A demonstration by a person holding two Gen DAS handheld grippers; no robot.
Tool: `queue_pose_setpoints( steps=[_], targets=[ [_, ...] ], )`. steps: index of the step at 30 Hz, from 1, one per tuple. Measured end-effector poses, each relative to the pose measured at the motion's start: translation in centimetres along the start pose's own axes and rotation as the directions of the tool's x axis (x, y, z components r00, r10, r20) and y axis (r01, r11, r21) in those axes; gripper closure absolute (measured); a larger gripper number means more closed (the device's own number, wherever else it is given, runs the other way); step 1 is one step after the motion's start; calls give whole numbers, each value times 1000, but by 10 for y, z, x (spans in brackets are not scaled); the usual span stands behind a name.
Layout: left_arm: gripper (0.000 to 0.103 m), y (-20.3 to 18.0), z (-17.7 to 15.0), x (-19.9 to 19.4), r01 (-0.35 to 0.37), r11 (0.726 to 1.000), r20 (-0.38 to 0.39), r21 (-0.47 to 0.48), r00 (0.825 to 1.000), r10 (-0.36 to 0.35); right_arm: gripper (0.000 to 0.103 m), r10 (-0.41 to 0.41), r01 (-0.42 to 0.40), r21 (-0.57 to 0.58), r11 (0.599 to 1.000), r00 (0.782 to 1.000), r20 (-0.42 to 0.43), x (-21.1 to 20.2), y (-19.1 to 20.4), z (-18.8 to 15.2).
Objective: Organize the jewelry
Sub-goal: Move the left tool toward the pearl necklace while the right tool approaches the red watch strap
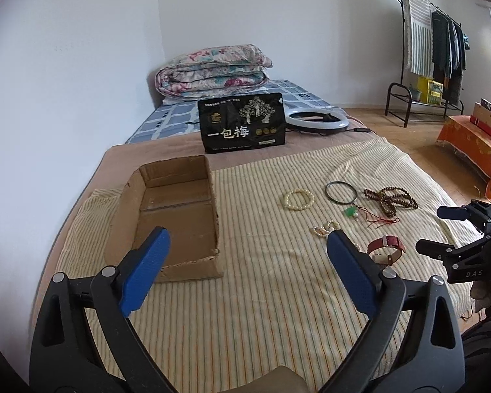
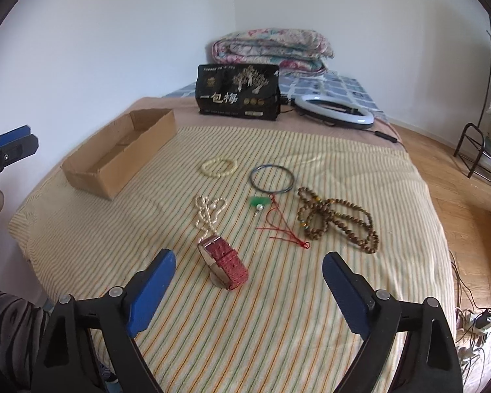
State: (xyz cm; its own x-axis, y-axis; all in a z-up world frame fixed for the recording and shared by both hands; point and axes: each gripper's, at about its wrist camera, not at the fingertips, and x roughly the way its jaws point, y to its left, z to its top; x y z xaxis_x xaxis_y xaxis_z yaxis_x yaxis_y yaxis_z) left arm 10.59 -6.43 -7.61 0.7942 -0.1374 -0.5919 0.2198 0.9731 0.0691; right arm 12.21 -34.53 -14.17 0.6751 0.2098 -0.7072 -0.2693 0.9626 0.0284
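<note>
An open cardboard box (image 1: 176,216) (image 2: 121,154) lies on the striped cloth at the left. Jewelry lies to its right: a cream bead bracelet (image 1: 298,199) (image 2: 220,165), a dark bangle (image 1: 341,192) (image 2: 271,178) with a green pendant (image 2: 260,201) on red cord, a brown bead string (image 1: 392,198) (image 2: 338,219), a pearl necklace (image 1: 325,227) (image 2: 209,213) and a red-strap watch (image 1: 385,248) (image 2: 227,263). My left gripper (image 1: 247,252) is open and empty, near the box's front right corner. My right gripper (image 2: 248,278) is open and empty, with the watch between its fingers' line of sight.
A black snack bag (image 1: 242,122) (image 2: 238,93) stands behind the cloth, with a white ring light (image 1: 317,119) (image 2: 335,111) beside it. A folded quilt (image 1: 212,72) lies at the bed's far end. A clothes rack (image 1: 435,46) and wooden floor are to the right.
</note>
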Motion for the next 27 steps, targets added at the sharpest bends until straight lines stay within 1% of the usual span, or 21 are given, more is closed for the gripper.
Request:
queue_pose_setpoints(
  steps=[2, 3, 5, 10, 11, 14, 17, 20, 22, 25, 27],
  targets=[
    [7, -8, 0, 12, 32, 999, -25, 8, 999, -32, 12, 6, -6, -3, 1000, 1000, -14, 8, 0, -1],
    [11, -11, 0, 18, 54, 999, -42, 9, 998, -53, 12, 9, -9, -6, 1000, 1000, -20, 11, 0, -3],
    [15, -19, 0, 33, 82, 997, -72, 12, 994, -81, 13, 13, -13, -12, 1000, 999, -31, 17, 0, -5],
    [23, -35, -1, 65, 129, 991, -128, 24, 984, -125, 14, 18, -19, -18, 1000, 998, -55, 31, -3, -9],
    [27, -37, -1, 73, 142, 990, -142, 20, 980, -138, 14, 20, -21, -17, 1000, 998, -58, 33, -3, -10],
    [33, -45, -2, 96, 186, 982, -193, -4, 964, -184, 16, 28, -29, -8, 1000, 997, -66, 40, -5, -11],
    [35, -53, -6, 116, 217, 976, -233, -22, 948, -216, 17, 30, -31, -5, 1000, 997, -71, 46, -7, -12],
    [42, -61, -10, 135, 239, 971, -270, -25, 933, -237, 19, 37, -38, -8, 999, 996, -77, 52, -7, -14],
    [42, -64, -11, 147, 258, 965, -294, -39, 920, -258, 21, 38, -40, -17, 999, 996, -84, 55, -6, -15],
    [43, -67, -12, 167, 281, 955, -335, -94, 894, -296, 22, 40, -43, -29, 999, 995, -89, 59, -5, -17],
    [44, -69, -13, 177, 287, 950, -350, -123, 883, -312, 23, 45, -48, -31, 998, 995, -90, 61, -4, -16]
  ],
)
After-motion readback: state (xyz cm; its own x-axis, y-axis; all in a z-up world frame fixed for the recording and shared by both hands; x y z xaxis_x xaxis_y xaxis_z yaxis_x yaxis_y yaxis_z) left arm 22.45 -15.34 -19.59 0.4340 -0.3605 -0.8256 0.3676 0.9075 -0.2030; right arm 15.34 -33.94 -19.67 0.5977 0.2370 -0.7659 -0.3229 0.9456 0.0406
